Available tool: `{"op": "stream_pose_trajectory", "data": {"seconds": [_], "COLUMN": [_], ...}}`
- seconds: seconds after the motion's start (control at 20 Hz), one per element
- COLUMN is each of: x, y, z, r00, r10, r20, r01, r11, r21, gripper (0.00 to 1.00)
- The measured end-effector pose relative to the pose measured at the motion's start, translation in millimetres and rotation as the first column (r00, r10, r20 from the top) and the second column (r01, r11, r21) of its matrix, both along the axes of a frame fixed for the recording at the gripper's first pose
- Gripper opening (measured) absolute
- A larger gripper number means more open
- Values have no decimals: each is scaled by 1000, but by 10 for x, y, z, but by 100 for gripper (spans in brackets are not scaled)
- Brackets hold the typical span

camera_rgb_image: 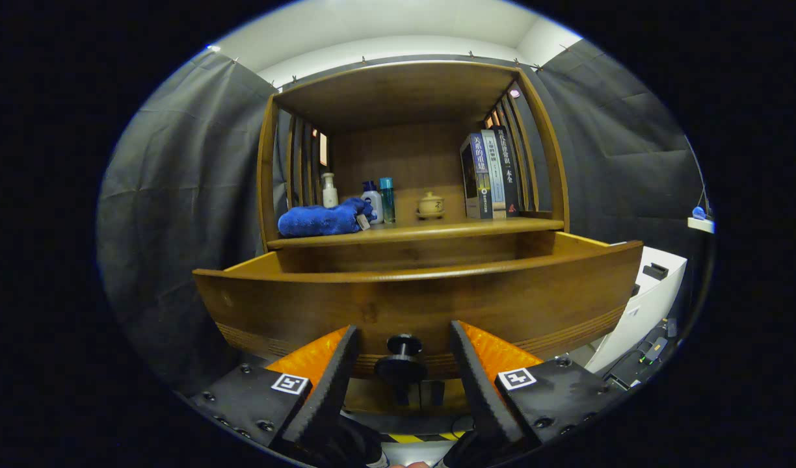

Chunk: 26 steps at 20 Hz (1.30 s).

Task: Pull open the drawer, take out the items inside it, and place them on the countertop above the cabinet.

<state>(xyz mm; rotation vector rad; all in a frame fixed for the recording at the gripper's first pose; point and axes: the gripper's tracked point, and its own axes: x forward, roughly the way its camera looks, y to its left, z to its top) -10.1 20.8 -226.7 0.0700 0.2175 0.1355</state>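
Observation:
The wooden drawer (pixel 424 305) stands pulled out from the cabinet, its front panel close ahead of me. Its round dark knob (pixel 403 357) sits between the fingers of my gripper (pixel 403 341), which stands open with a gap on each side of the knob. The drawer's inside is hidden behind the front panel. Above it runs the countertop (pixel 437 229), where a blue folded cloth (pixel 323 220) lies at the left.
On the countertop stand a white pump bottle (pixel 330 190), a white bottle (pixel 372 198), a teal bottle (pixel 387 199), a small lidded pot (pixel 430 205) and several upright books (pixel 492 172). A white unit (pixel 645 299) stands right of the cabinet. Yellow-black floor tape (pixel 417 437) lies below.

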Motion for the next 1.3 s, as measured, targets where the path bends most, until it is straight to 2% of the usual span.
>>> {"op": "stream_pose_trajectory", "data": {"seconds": [0.3, 0.55, 0.75, 0.85, 1.1, 1.2, 1.3], "x": [123, 645, 1127, 1284, 1510, 1627, 1687], "y": [-229, -257, -97, -47, 274, 249, 264], "z": [1188, 1670, 1530, 1312, 744, 525, 256], "r00": [977, 983, 994, 987, 948, 934, 903], "r10": [-11, 38, 110, 121, 158, 127, 108], "r20": [215, 180, -3, -102, -275, -335, -415], "r01": [18, -29, -110, -132, -208, -196, -195], "r11": [999, 998, 992, 984, 964, 964, 966], "r21": [-33, -53, -63, -119, -164, -179, -172], "gripper": [90, 92, 93, 93, 95, 96, 96]}}
